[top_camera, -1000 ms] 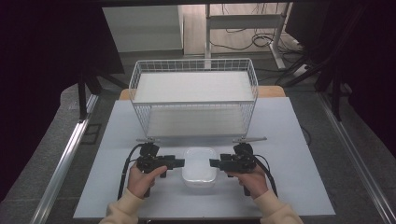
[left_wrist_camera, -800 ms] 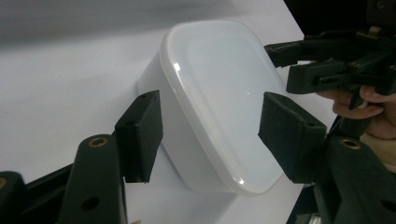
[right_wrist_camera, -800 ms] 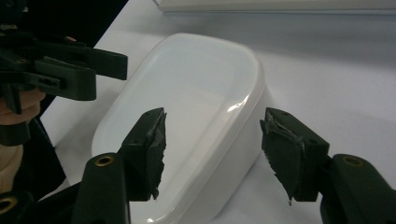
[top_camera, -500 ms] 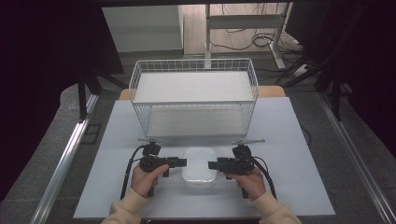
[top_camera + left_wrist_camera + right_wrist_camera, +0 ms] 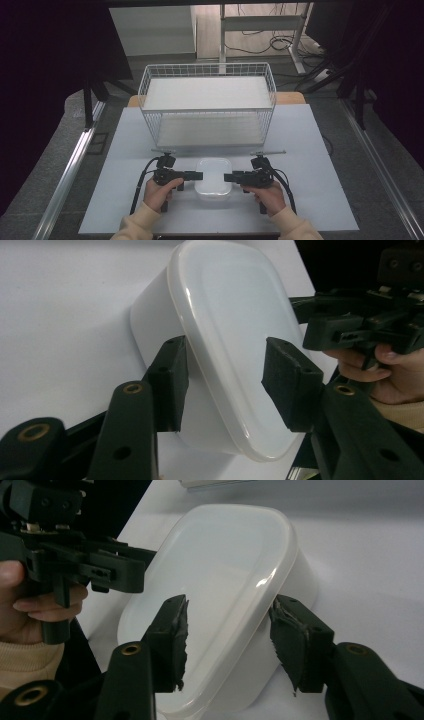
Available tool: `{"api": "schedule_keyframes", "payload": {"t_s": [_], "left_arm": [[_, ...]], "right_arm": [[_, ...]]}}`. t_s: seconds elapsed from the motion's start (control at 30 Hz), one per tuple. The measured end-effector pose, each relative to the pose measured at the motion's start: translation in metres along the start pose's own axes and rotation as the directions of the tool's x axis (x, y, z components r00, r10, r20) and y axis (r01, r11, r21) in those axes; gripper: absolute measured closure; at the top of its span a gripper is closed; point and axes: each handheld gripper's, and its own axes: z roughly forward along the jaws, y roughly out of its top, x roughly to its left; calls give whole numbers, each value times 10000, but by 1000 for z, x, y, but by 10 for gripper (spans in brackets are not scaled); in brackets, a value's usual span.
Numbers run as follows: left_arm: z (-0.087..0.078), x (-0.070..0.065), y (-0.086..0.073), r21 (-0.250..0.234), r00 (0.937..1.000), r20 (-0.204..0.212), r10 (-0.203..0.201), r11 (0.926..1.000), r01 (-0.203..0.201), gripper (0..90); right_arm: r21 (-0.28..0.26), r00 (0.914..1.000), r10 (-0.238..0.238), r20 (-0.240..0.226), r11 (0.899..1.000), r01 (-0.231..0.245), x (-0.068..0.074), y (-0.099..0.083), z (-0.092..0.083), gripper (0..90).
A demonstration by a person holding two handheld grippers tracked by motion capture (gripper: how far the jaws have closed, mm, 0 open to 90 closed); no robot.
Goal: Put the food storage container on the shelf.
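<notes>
Wire basket (image 5: 207,107) behind lidded container (image 5: 213,176); grippers flank container.

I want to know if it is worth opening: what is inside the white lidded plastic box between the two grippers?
The contents cannot be seen. The white rounded plastic box carries a closed translucent lid, which shows nothing through it. It rests on the white table.
</notes>
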Motion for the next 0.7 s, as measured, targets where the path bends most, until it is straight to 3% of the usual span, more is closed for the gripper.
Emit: {"api": "schedule_keyframes", "payload": {"t_s": [0.17,0.23,0.4,0.53,0.7], "left_arm": [[-1,-2,-1,-75,9997,-240,-27,10000,25,603],[-4,-4,-2,-107,9994,-337,118,9999,-121,631],[-9,-6,-4,-175,9994,-250,229,9996,-233,675],[-12,-6,-7,-328,9999,113,97,9994,-93,709],[-15,-10,-7,-426,9998,92,189,9989,-185,741]], "right_arm": [[-104,9996,271,90,9996,-270,-3,-1,-1,604],[-86,9984,541,-156,9985,-542,-5,-1,-3,638],[-64,9979,495,-409,9987,-498,-4,-2,-8,675],[-161,9977,516,-449,9985,-524,-3,-2,-12,703],[-218,9972,524,-524,9983,-536,-2,-2,-17,741]]}}
